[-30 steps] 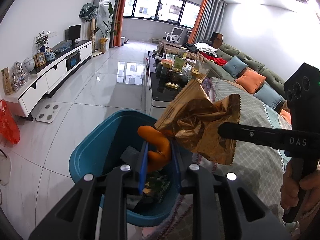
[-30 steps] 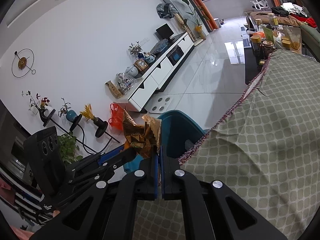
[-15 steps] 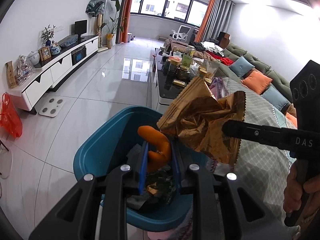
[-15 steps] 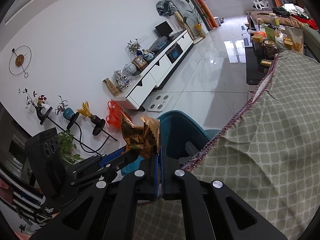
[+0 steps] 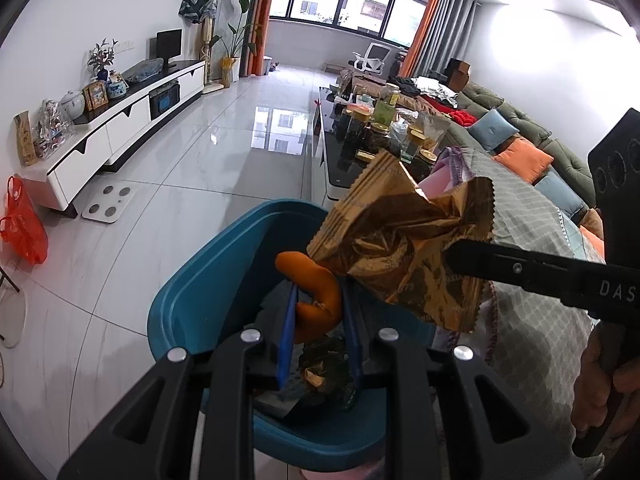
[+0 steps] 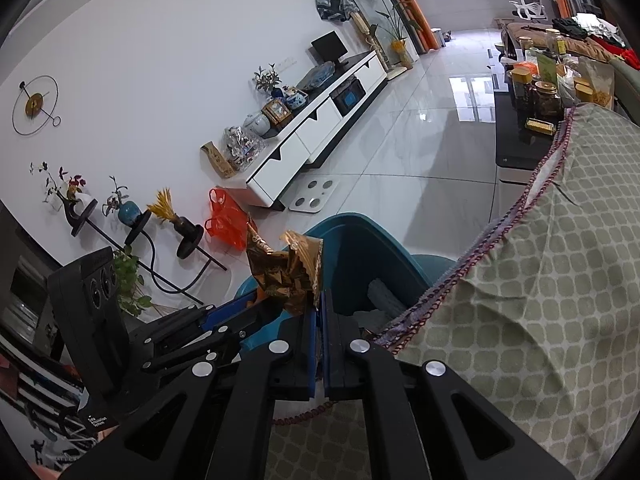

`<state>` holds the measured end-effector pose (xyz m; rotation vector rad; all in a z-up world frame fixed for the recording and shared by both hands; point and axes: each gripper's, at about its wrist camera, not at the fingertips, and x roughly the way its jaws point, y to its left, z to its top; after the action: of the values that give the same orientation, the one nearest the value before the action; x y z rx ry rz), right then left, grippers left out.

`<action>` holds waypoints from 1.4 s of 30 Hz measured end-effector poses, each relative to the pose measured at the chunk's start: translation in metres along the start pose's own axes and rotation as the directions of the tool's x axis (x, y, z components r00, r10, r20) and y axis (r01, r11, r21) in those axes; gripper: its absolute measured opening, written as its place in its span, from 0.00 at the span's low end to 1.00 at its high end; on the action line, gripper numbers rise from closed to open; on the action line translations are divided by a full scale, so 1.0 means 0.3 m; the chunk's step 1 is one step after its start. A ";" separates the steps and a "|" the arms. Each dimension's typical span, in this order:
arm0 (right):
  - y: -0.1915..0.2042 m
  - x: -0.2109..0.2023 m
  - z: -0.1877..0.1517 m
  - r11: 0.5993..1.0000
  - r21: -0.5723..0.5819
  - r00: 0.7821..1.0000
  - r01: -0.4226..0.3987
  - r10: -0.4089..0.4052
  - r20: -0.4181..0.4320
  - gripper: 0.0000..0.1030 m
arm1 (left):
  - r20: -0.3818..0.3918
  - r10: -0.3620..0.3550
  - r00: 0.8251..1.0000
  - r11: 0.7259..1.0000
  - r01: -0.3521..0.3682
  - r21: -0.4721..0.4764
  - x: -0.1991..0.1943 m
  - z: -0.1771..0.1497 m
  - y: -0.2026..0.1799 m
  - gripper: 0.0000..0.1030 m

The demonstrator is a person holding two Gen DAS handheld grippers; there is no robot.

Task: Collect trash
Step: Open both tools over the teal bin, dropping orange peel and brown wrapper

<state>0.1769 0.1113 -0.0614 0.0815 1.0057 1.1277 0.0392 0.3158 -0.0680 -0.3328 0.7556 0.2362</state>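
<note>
My left gripper (image 5: 320, 292) is shut on a curled orange peel (image 5: 316, 288) and holds it over the teal trash bin (image 5: 188, 292), which has dark scraps and wrappers inside. My right gripper (image 6: 319, 300) is shut on a crumpled gold wrapper (image 6: 286, 272), held above the bin's rim (image 6: 360, 224). In the left wrist view the gold wrapper (image 5: 400, 248) hangs from the right gripper's finger, just right of the peel. The left gripper (image 6: 224, 316) shows low on the left in the right wrist view.
A table with a green patterned cloth (image 6: 540, 300) stands right of the bin. A black coffee table with jars (image 5: 372, 132), a sofa (image 5: 520, 136), a white TV cabinet (image 5: 120, 120), a floor scale (image 5: 108, 208) and an orange bag (image 5: 24, 224) surround the tiled floor.
Both grippers have moved a little further over the bin, still holding the peel and the wrapper. The bin looks nearer and more central.
</note>
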 end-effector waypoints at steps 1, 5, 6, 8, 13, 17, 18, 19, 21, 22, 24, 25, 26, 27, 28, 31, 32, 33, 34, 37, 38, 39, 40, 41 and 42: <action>0.001 0.005 0.000 1.000 -0.002 1.000 0.002 -0.002 -0.005 0.04 | -0.001 0.001 1.000 1.000 -0.001 -0.001 0.005 -0.001 -0.006 0.22; 0.003 0.021 0.004 1.000 0.000 1.000 0.004 -0.004 -0.021 0.04 | -0.010 0.007 1.000 1.000 -0.007 -0.009 0.021 -0.002 -0.002 0.22; 0.007 0.027 0.005 1.000 -0.003 1.000 0.007 -0.007 -0.026 0.05 | -0.013 0.006 1.000 1.000 -0.006 -0.011 0.025 -0.002 -0.001 0.22; 0.008 0.035 0.006 1.000 -0.003 0.999 0.010 -0.010 -0.031 0.05 | -0.020 0.009 1.000 1.000 -0.010 -0.012 0.034 -0.006 -0.001 0.22; 0.011 0.054 0.004 1.000 -0.005 0.999 0.018 -0.018 -0.044 0.05 | -0.035 0.018 0.999 1.000 -0.019 -0.012 0.056 -0.010 0.003 0.22; 0.005 0.062 0.005 1.000 -0.004 0.998 0.021 -0.021 -0.054 0.06 | -0.048 0.023 0.999 1.000 -0.024 -0.013 0.072 -0.015 0.007 0.22; 0.006 0.064 0.005 1.000 -0.005 0.998 0.022 -0.022 -0.056 0.06 | -0.050 0.024 0.998 1.000 -0.025 -0.012 0.075 -0.014 0.010 0.22; 0.005 0.066 0.004 1.000 -0.005 0.998 0.024 -0.024 -0.057 0.06 | -0.053 0.027 0.998 1.000 -0.027 -0.014 0.079 -0.014 0.011 0.22; 0.005 0.070 0.003 1.000 -0.005 0.998 0.024 -0.024 -0.061 0.06 | -0.057 0.027 0.998 0.999 -0.028 -0.015 0.084 -0.015 0.013 0.23; 0.006 0.072 0.004 1.000 -0.007 0.998 0.027 -0.027 -0.063 0.06 | -0.060 0.028 0.998 0.999 -0.029 -0.015 0.086 -0.015 0.014 0.23; 0.002 0.076 0.002 1.000 -0.008 0.997 0.028 -0.029 -0.069 0.06 | -0.069 0.024 0.997 1.000 -0.025 -0.017 0.094 -0.015 0.015 0.23; 0.002 0.078 0.001 1.000 -0.009 0.997 0.028 -0.029 -0.072 0.07 | -0.081 0.020 0.997 1.000 -0.021 -0.022 0.102 -0.015 0.019 0.23; 0.005 0.079 0.000 1.000 -0.010 0.997 0.030 -0.031 -0.073 0.07 | -0.092 0.016 0.996 0.999 -0.019 -0.028 0.111 -0.015 0.024 0.24; 0.006 0.082 0.000 1.000 -0.012 0.997 0.029 -0.030 -0.076 0.07 | -0.096 0.013 0.995 0.999 -0.016 -0.032 0.116 -0.014 0.028 0.24; 0.007 0.084 0.000 0.999 -0.013 0.996 0.030 -0.031 -0.080 0.07 | -0.097 0.011 0.995 0.999 -0.014 -0.036 0.120 -0.016 0.031 0.24; 0.008 0.089 -0.001 0.999 -0.017 0.996 0.035 -0.037 -0.085 0.07 | -0.104 0.008 0.995 0.999 -0.013 -0.042 0.132 -0.020 0.036 0.24; 0.007 0.090 -0.001 0.999 -0.018 0.996 0.037 -0.039 -0.086 0.07 | -0.105 0.011 0.994 0.999 -0.015 -0.042 0.134 -0.023 0.036 0.24; 0.007 0.092 -0.002 0.999 -0.020 0.995 0.039 -0.040 -0.089 0.07 | -0.104 0.013 0.994 0.999 -0.018 -0.043 0.135 -0.023 0.036 0.24; 0.008 0.095 -0.001 0.999 -0.021 0.995 0.043 -0.045 -0.093 0.07 | -0.103 0.013 0.995 0.999 -0.018 -0.042 0.134 -0.023 0.036 0.24; 0.006 0.101 0.000 0.999 -0.020 0.994 0.048 -0.050 -0.097 0.14 | -0.099 0.018 0.995 0.999 -0.022 -0.042 0.134 -0.021 0.037 0.24; 0.006 0.102 -0.001 0.999 -0.021 0.994 0.046 -0.048 -0.098 0.17 | -0.100 0.019 0.995 0.999 -0.024 -0.043 0.135 -0.019 0.037 0.25; 0.009 0.102 -0.002 0.999 -0.024 0.994 0.047 -0.049 -0.098 0.19 | -0.101 0.021 0.995 0.999 -0.026 -0.045 0.136 -0.019 0.037 0.26; 0.010 0.102 -0.004 0.998 -0.028 0.994 0.049 -0.052 -0.096 0.20 | -0.103 0.021 0.994 0.998 -0.026 -0.048 0.137 -0.019 0.039 0.28; 0.014 0.102 -0.002 0.998 -0.031 0.994 0.051 -0.053 -0.095 0.20 | -0.104 0.023 0.994 0.998 -0.028 -0.053 0.138 -0.019 0.042 0.30; 0.015 0.103 -0.004 0.998 -0.035 0.994 0.050 -0.053 -0.095 0.21 | -0.104 0.024 0.994 0.998 -0.030 -0.057 0.137 -0.021 0.045 0.31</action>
<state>0.1748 0.1369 -0.0792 -0.0248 1.0685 1.1082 0.0597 0.3296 -0.1038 -0.3924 0.8573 0.2687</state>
